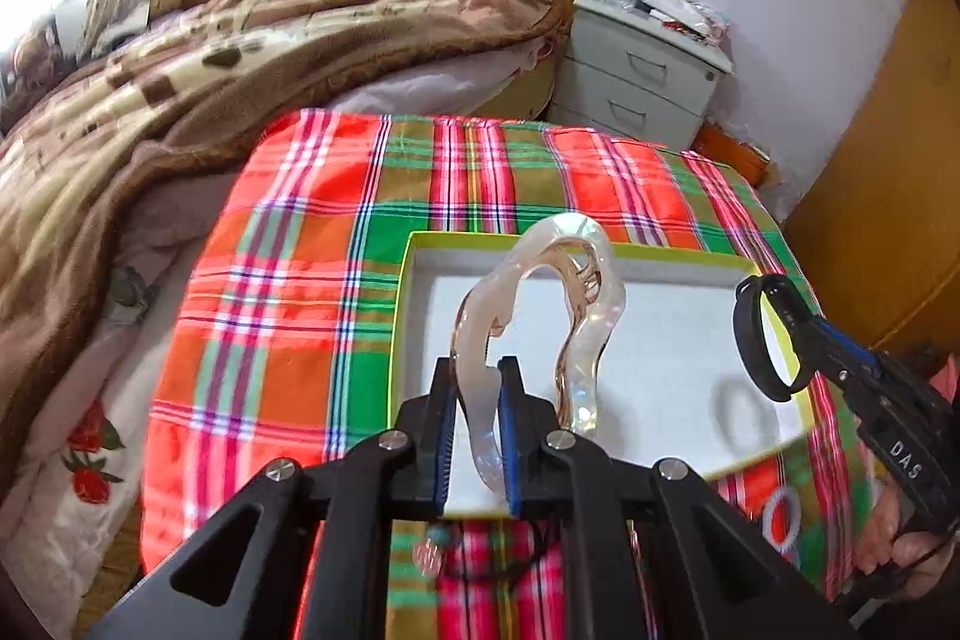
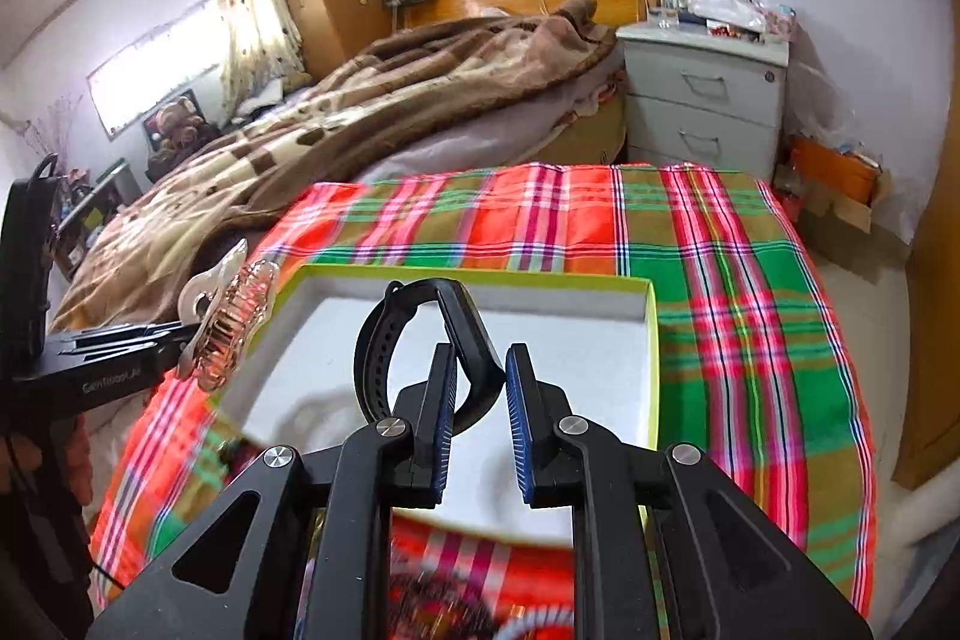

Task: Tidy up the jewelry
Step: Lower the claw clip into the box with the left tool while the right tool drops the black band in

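Observation:
My left gripper (image 1: 480,370) is shut on a clear pinkish hair claw clip (image 1: 540,316) and holds it upright above the open white box with a yellow-green rim (image 1: 414,292). The clip also shows in the right wrist view (image 2: 231,322). My right gripper (image 2: 477,370) holds a black wristband (image 2: 420,340), which rests against its left finger; a gap shows at the right finger. The band hangs above the box (image 2: 651,340). In the left wrist view the right gripper (image 1: 804,334) holds the band (image 1: 759,340) over the box's right side.
The box lies on a red, green and orange plaid cloth (image 1: 288,292) over a table. A white ring (image 1: 780,520) and a beaded cord (image 1: 444,550) lie on the cloth near the front. A bed with a brown blanket (image 1: 210,58) and a grey nightstand (image 1: 636,70) stand behind.

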Tool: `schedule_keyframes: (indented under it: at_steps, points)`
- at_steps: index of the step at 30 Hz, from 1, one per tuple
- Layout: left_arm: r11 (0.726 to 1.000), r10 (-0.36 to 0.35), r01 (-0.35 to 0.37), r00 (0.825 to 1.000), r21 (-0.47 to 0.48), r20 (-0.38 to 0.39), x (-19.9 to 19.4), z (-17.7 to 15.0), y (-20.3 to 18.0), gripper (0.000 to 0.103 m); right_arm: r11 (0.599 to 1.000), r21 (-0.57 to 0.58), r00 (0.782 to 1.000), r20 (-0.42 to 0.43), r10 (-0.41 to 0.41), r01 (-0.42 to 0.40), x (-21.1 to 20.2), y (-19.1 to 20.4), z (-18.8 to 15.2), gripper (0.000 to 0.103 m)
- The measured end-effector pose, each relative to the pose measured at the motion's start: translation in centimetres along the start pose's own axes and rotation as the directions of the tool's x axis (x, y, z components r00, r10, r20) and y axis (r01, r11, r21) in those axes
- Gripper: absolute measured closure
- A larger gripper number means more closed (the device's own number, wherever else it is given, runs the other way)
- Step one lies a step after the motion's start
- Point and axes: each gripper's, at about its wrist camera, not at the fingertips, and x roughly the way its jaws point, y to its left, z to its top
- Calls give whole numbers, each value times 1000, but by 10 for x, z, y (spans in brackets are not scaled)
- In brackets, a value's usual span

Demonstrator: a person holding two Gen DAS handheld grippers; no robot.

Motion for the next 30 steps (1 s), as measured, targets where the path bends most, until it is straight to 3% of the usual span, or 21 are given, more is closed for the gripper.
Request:
schedule_keyframes:
  at_steps: [12,17,30]
  points:
    - [1000,12,-10,997,27,-79,58,16,-7,89,1000,8,991,-130,-16,17,67,-14,10,86]
    - [999,31,-27,993,38,-116,75,16,-10,89,999,9,988,-150,-33,35,77,-20,9,86]
    - [998,57,-53,992,40,-113,80,21,-14,86,999,16,987,-158,-44,47,85,-24,12,86]
